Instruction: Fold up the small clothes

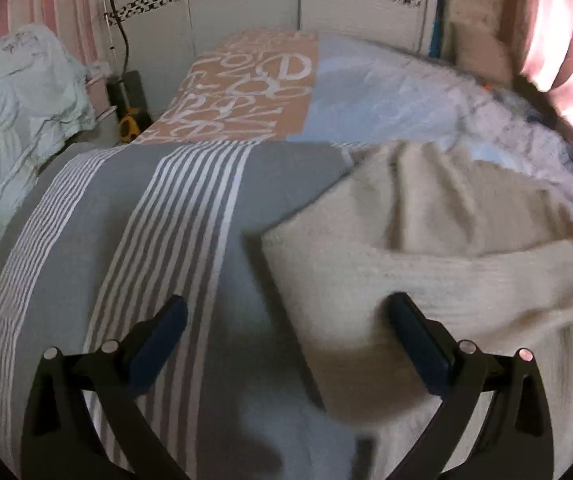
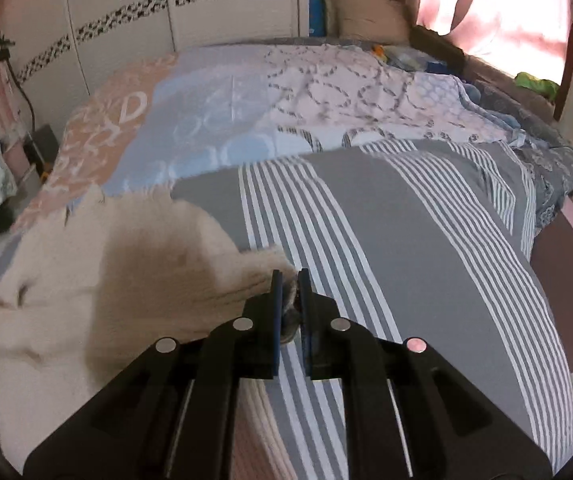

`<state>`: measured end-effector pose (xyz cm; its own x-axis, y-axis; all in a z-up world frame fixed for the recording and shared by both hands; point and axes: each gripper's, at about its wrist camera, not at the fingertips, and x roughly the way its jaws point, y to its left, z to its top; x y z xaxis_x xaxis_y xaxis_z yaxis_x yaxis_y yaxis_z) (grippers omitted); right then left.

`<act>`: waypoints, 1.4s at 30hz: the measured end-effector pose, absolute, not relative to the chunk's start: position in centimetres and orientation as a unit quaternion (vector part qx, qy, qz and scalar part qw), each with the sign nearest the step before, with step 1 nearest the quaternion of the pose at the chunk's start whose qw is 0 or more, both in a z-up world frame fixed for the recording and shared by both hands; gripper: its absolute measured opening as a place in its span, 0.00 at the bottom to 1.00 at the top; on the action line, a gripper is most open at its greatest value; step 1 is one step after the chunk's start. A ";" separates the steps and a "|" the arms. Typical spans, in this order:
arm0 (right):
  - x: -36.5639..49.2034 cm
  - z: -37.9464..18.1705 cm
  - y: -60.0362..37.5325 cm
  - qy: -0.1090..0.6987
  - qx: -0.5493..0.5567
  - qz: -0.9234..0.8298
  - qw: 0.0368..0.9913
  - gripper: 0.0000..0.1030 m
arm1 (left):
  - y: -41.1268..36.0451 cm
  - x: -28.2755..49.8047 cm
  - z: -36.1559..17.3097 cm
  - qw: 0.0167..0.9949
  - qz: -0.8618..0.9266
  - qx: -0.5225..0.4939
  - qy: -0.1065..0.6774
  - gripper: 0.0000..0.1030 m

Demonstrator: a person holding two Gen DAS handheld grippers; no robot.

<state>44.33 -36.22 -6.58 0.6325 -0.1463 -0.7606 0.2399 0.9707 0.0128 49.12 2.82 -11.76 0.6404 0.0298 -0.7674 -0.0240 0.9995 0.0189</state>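
So the cream knit top is lying crumpled on the grey striped bedspread, a bit toward the left gripper's right-hand side and spilling up toward the patterned sheet behind it. In the right wrist view the same garment sits on the left half of the bed.

Right gripper has its jaws pinched nearly together on a corner or edge of the top; a small wad of fabric is bunched between the blue pads. Left gripper is spread wide with nothing in it, hovering just above the bedspread right at the garment's near edge.

Handling-wise, my guess is it's light, totally limp and a bit stretchy, looks like a ribbed knit. It'll sag and drape from whatever point you hold, so one pinch just gives you a dangling lump. Not slippery though; the knit texture should grip fine in the pads, and nothing fragile about it, worst case you snag or stretch it.

I'd grab the matching corner or hem edge with the left one, so the two pinch points can pull it flat before any folding. The frames are blurry, so I can't tell which edge is hem, sleeve or neck.
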 end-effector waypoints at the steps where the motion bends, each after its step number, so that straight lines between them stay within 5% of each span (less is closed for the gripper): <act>1: 43.9 -6.7 -36.3 0.415 0.059 -0.106 0.902 0.08 | 2.9 49.9 -11.8 0.908 0.028 0.011 0.417 0.99; 8: 42.1 -6.7 -35.8 0.400 0.055 -0.100 0.909 0.08 | 2.1 52.8 -8.1 0.935 0.049 0.090 0.341 0.99; 15: 43.3 -9.2 -34.8 0.441 0.041 -0.092 0.892 0.10 | 2.4 54.8 -11.8 0.908 0.036 0.134 0.396 0.99; 20: 43.7 -9.0 -37.4 0.455 0.064 -0.113 0.881 0.19 | 4.2 53.3 -10.2 0.910 -0.021 0.136 0.391 0.99; 26: 38.4 -4.3 -39.4 0.409 0.089 -0.100 0.903 0.42 | 5.5 50.3 -8.3 0.900 -0.058 0.158 0.402 0.99; 33: 25.2 -0.4 -41.3 0.374 0.093 -0.101 0.917 0.53 | 6.1 39.2 -4.6 0.927 -0.069 0.077 0.360 0.99; 42: 10.0 -2.4 -39.5 0.376 0.088 -0.115 0.915 0.67 | -0.4 21.3 -4.7 0.935 -0.114 0.022 0.336 0.99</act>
<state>10.03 -39.48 -2.39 0.6911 -0.1435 -0.7084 0.2764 0.9581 0.0756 21.25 -0.41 -4.69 0.7486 -0.1990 -0.6325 0.2279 0.9730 -0.0364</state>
